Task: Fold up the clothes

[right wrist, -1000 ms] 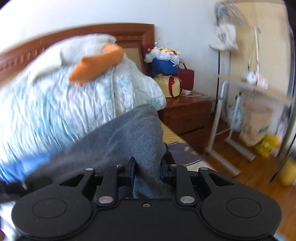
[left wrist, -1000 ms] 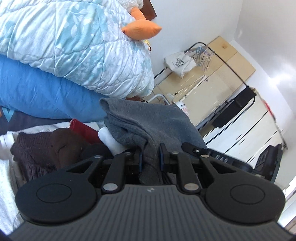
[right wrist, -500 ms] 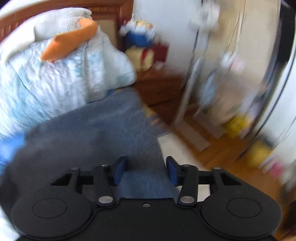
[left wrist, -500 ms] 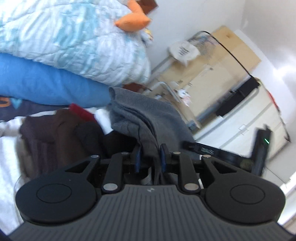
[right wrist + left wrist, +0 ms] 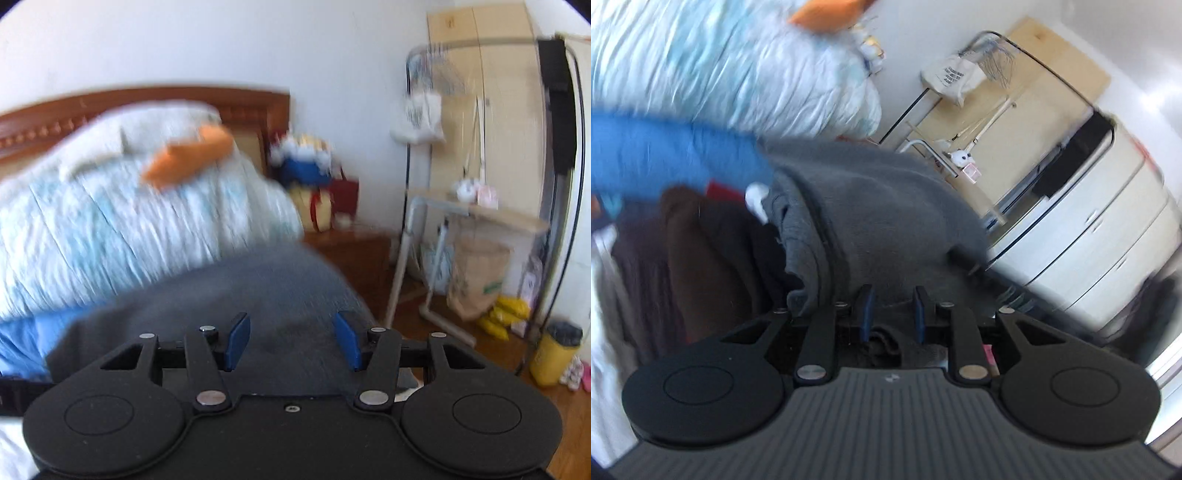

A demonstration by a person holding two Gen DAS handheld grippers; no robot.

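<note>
- Pale blue-and-white quilt (image 5: 122,225) heaped high on the bed, against a brown wooden headboard (image 5: 147,107); an orange plush piece (image 5: 188,155) lies on top of the heap. Both views are motion-blurred.
- Cream drawer unit (image 5: 1100,229) stands at the right of the left wrist view, with a metal garment rack (image 5: 997,40) and a hanging white tote bag (image 5: 951,75) beside it.
- Blue bedding (image 5: 665,158) lies under the quilt, just behind the clothes.
- Grey garment (image 5: 871,218), the task item, is spread on the bed in front of the quilt and directly under both tools; its folded edge shows at the left side.
- Dark brown clothes (image 5: 676,251) are piled to the left of the grey garment, touching it; a small white item (image 5: 755,199) and a bit of red fabric sit between the pile and the blue bedding.
- Left hand-held gripper (image 5: 892,310): jaws narrowly apart and opening; grey cloth sits between the blue pads, and they do not visibly press on it.
- Right hand-held gripper (image 5: 291,341): jaws wide apart above the grey garment, nothing clamped.
- Yellow container (image 5: 554,354) stands on the wooden floor at far right.
</note>
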